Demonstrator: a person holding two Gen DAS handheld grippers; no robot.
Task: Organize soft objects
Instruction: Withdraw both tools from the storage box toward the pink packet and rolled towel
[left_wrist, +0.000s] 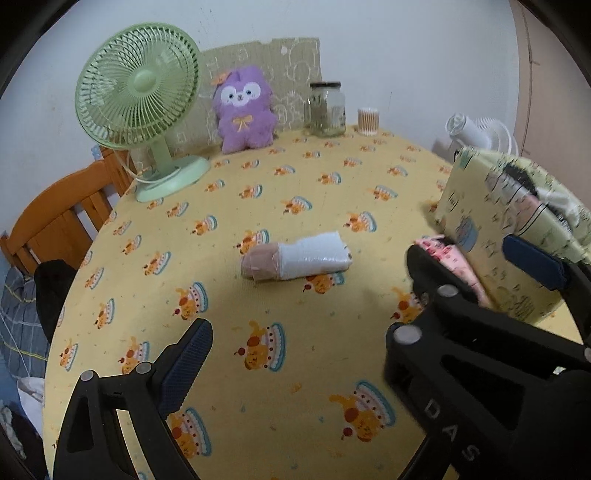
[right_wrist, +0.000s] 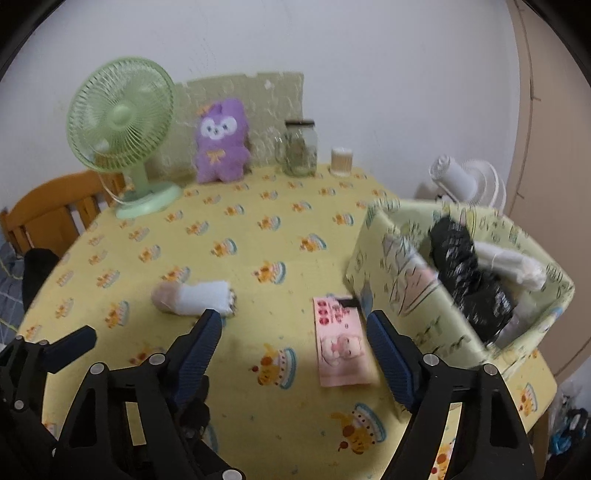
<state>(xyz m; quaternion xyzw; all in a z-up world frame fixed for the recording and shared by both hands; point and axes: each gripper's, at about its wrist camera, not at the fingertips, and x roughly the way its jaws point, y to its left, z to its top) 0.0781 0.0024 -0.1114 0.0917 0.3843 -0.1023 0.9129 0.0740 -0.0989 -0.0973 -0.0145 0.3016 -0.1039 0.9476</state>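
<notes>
A rolled white and beige soft bundle (left_wrist: 295, 260) lies in the middle of the yellow tablecloth (left_wrist: 258, 192); it also shows in the right wrist view (right_wrist: 195, 297). A pink packet (right_wrist: 341, 341) lies flat beside a green patterned fabric box (right_wrist: 402, 295) holding black and white soft items (right_wrist: 469, 273). My right gripper (right_wrist: 293, 347) is open, its fingers either side of the pink packet, above the table. My left gripper (left_wrist: 364, 295) is open and empty; the right gripper's fingers (left_wrist: 532, 260) cross its view near the box (left_wrist: 476, 210).
A green desk fan (left_wrist: 138, 92), a purple plush toy (left_wrist: 243, 109), a glass jar (left_wrist: 325, 109) and a small cup of cotton swabs (left_wrist: 368, 120) stand along the table's far edge. A wooden chair (left_wrist: 62, 214) is at left. A white fan (right_wrist: 465, 181) stands beyond the right edge.
</notes>
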